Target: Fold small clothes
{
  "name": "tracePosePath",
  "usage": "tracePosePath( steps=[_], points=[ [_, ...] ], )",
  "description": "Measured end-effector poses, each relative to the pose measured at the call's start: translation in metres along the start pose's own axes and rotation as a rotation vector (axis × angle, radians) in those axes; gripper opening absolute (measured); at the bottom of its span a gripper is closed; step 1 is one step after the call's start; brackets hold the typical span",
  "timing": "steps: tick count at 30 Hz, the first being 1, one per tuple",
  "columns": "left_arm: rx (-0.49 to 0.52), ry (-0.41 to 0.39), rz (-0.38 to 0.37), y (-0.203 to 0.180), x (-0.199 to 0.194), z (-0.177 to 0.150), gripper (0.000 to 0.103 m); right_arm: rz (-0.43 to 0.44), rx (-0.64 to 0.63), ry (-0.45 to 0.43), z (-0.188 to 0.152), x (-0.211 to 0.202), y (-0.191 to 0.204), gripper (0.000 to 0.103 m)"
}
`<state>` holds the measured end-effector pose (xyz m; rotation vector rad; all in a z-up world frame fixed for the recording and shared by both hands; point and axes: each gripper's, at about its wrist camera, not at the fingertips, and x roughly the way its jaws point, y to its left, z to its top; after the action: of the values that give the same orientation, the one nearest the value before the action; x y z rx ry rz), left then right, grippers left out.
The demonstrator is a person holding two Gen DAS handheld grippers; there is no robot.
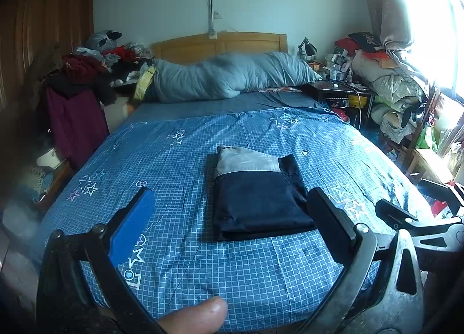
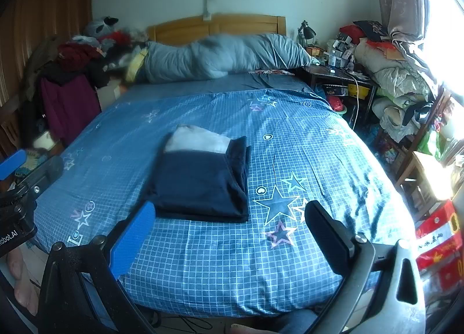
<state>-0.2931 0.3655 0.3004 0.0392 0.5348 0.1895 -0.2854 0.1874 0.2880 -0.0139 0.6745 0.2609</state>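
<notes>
A small garment [image 1: 258, 197], dark navy with a light grey part at its far end, lies folded into a flat rectangle on the blue checked bed cover [image 1: 179, 165]. My left gripper [image 1: 232, 203] is open and held above the near edge of the bed, its fingers apart on either side of the garment's near end without touching it. In the right wrist view the same folded garment [image 2: 203, 183] sits left of centre. My right gripper [image 2: 232, 218] is open and empty, hovering just short of it. The right gripper's frame [image 1: 406, 218] shows at the left view's right edge.
A grey pillow roll [image 1: 229, 75] and wooden headboard [image 1: 220, 42] stand at the far end. Piled clothes [image 1: 84, 72] crowd the left side. A cluttered nightstand [image 1: 339, 84], stacked bedding [image 1: 391, 81] and a wooden stool [image 2: 429, 171] fill the right. The person's thumb [image 1: 200, 316] and bare feet [image 2: 23, 284] show below.
</notes>
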Motion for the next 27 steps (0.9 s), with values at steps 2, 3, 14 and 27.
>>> tracePosePath(
  steps=[2,3,14,27],
  points=[
    [0.004,-0.002,0.003,-0.0005,-0.0003,0.0003,0.103,-0.002,0.001,-0.003,0.0018,0.0003,-0.0017,0.103],
    [0.007,-0.006,0.007,-0.0016,-0.0010,0.0006,0.103,-0.001,0.002,-0.005,0.0020,0.0000,-0.0018,0.103],
    [-0.012,-0.013,0.016,-0.0011,-0.0004,0.0031,0.103,-0.002,0.001,-0.007,0.0037,0.0000,-0.0026,0.103],
    [-0.001,-0.012,0.002,-0.0072,-0.0019,0.0028,0.103,-0.002,-0.002,-0.009,0.0082,0.0006,-0.0020,0.103]
  ],
)
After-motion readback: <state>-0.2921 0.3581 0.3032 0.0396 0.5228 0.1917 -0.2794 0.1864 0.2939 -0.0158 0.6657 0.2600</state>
